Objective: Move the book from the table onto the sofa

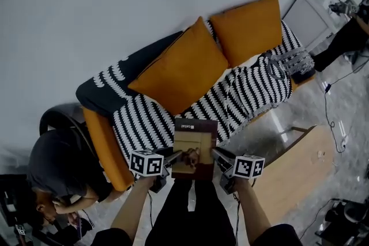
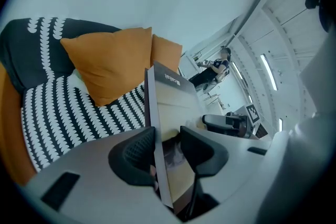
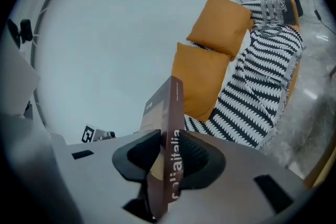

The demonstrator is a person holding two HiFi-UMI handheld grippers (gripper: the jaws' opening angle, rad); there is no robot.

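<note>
Holding the brown rectangular book by its two long edges, you had it in the air, just before the front edge of the orange sofa under its black-and-white striped cloth, and well apart from the light wooden table at your right. The left gripper pinched the page edge, with its two dark pads pressed on both faces of the book. The right gripper pinched the spine side in the same way, and the lettered spine stood between its pads. To do this step well, I think, you had to keep both grips equally firm and both hands at one height, so that the book did not twist or sag. You had also to lower it flat on the free striped seat before the two orange square cushions, and to open the jaws only when the seat carried it. The cover faced up to you. The long axis ran from your body toward the sofa, with the title end pointing to the cushions.
</note>
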